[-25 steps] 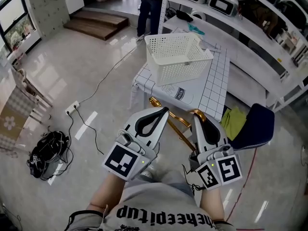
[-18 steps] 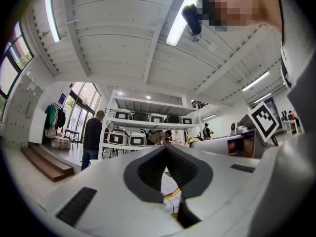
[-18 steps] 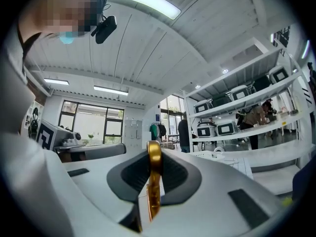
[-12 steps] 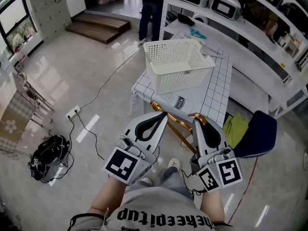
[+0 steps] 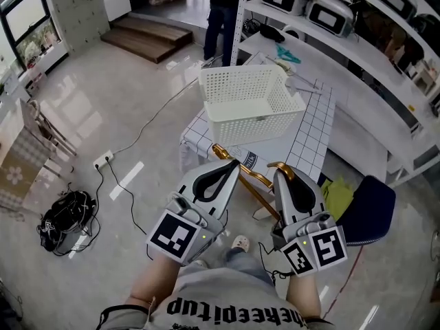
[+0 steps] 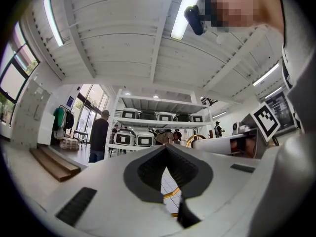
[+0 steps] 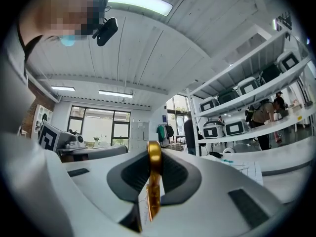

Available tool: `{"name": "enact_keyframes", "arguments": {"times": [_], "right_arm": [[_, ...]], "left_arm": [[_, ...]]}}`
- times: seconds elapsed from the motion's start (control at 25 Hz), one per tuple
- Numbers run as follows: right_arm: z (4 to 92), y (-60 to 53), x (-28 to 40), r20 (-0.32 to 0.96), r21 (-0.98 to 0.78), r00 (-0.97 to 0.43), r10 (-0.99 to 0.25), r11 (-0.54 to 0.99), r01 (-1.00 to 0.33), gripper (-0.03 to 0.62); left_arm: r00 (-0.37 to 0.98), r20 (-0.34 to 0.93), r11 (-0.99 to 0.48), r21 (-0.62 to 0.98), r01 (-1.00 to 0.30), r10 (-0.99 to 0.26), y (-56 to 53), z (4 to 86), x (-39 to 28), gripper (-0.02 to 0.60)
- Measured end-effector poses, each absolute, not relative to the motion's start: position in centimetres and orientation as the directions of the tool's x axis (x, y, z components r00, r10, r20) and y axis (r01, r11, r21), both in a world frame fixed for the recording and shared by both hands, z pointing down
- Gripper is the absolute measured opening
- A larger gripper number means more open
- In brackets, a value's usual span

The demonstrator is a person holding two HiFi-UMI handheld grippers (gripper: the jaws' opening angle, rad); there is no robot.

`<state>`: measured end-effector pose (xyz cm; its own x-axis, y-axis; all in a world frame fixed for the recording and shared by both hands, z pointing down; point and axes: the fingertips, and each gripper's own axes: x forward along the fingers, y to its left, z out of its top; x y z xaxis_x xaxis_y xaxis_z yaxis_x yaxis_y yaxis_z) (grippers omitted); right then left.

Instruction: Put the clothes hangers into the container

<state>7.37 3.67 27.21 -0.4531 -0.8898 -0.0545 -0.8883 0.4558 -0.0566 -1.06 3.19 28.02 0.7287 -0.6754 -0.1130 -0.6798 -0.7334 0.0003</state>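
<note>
The right gripper (image 5: 284,174) pinched the gold hanger (image 5: 253,179) by its hook, in the air short of the basket (image 5: 251,112) on the bench (image 5: 309,129); the left gripper (image 5: 232,163), pressed together and empty, hovered just beside it

White grid-top bench (image 5: 313,126) carries a white perforated basket (image 5: 251,105) on its far part and a printed white sheet (image 5: 275,150) on its near part; floor (image 5: 124,108) at left holds a power strip (image 5: 103,159) and a black bag (image 5: 63,218).
</note>
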Motion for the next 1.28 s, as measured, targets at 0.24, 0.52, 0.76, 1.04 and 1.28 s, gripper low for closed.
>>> {"name": "enact_keyframes", "arguments": {"times": [0.24, 0.52, 0.76, 1.04, 1.28], "right_arm": [[26.7, 1.2, 10.0, -0.065, -0.061, -0.474, -0.878, 0.477, -0.877, 0.049], [26.4, -1.2, 12.8, -0.075, -0.061, -0.503, -0.861, 0.507, -0.860, 0.049], [26.5, -3.2, 15.3, -0.084, -0.065, -0.528, -0.845, 0.533, -0.844, 0.049], [26.6, -4.8, 17.0, -0.092, -0.062, -0.568, -0.818, 0.574, -0.816, 0.049], [26.1, -5.5, 17.7, -0.105, -0.047, -0.616, -0.781, 0.623, -0.781, 0.049]], "left_arm": [[0.713, -0.126, -0.717, -0.012, -0.697, -0.690, 0.7, 27.7, 1.3, 0.023], [0.695, -0.125, -0.698, -0.018, -0.716, -0.709, -1.5, 27.5, 4.2, 0.023], [0.670, -0.119, -0.672, -0.025, -0.740, -0.733, -3.1, 27.9, 6.4, 0.023], [0.632, -0.107, -0.634, -0.018, -0.773, -0.768, -4.3, 28.1, 7.9, 0.023], [0.596, -0.146, -0.598, -0.032, -0.801, -0.789, -4.6, 27.5, 8.3, 0.023]]}}
